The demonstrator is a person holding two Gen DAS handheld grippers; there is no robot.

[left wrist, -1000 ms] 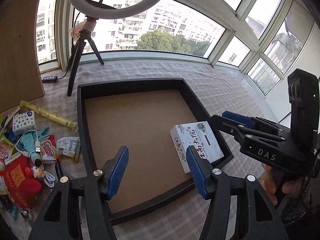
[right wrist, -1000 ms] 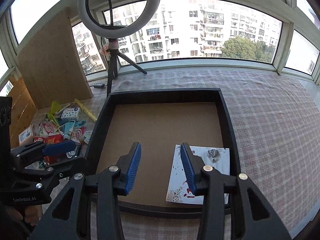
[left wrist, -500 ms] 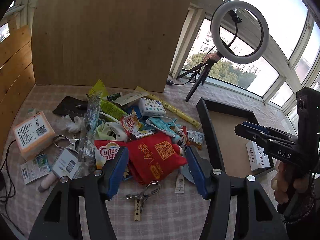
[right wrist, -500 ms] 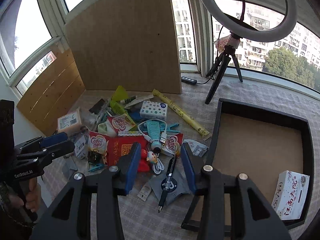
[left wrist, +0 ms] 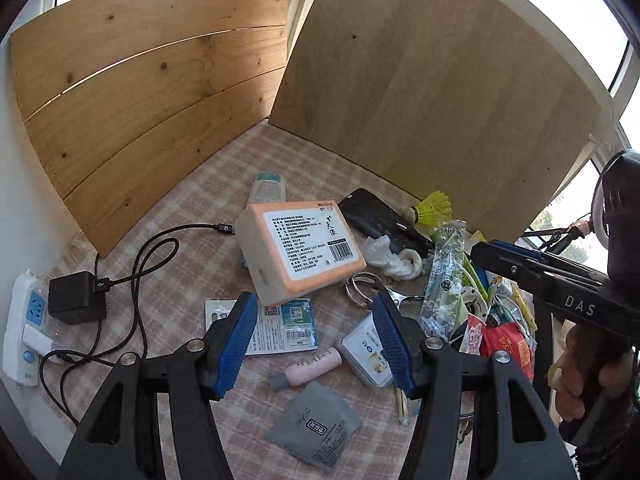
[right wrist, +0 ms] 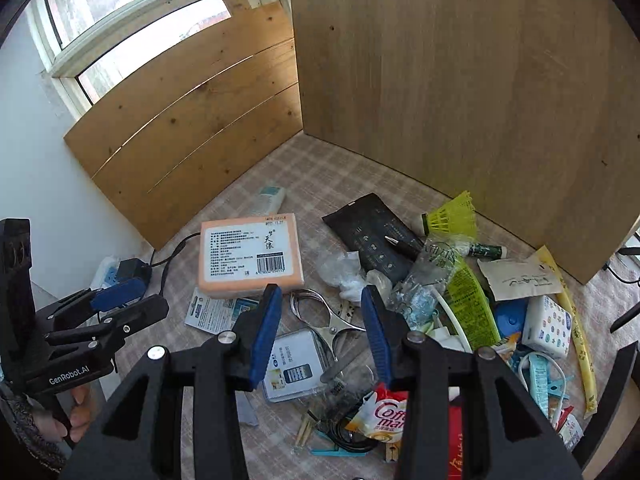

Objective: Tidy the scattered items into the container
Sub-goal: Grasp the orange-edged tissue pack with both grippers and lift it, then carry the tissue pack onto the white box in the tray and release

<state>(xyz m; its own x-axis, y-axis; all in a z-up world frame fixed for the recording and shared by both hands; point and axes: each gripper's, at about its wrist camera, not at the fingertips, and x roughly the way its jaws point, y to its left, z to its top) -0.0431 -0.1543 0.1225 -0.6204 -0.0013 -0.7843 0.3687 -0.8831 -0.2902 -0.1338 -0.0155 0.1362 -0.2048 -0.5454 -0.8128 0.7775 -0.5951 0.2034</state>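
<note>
Hovering empty and parted over the clutter, the left gripper [left wrist: 316, 344] and right gripper [right wrist: 318, 330] must next pick an item, likely the orange box [left wrist: 298, 254].

Scattered items lie on the checked cloth; an orange-edged box [right wrist: 250, 254] with a white printed label lies flat; metal scissors [right wrist: 326, 318] just beside it; a yellow shuttlecock [right wrist: 452, 216] near the board; a black pouch [right wrist: 372, 236] between them.
</note>
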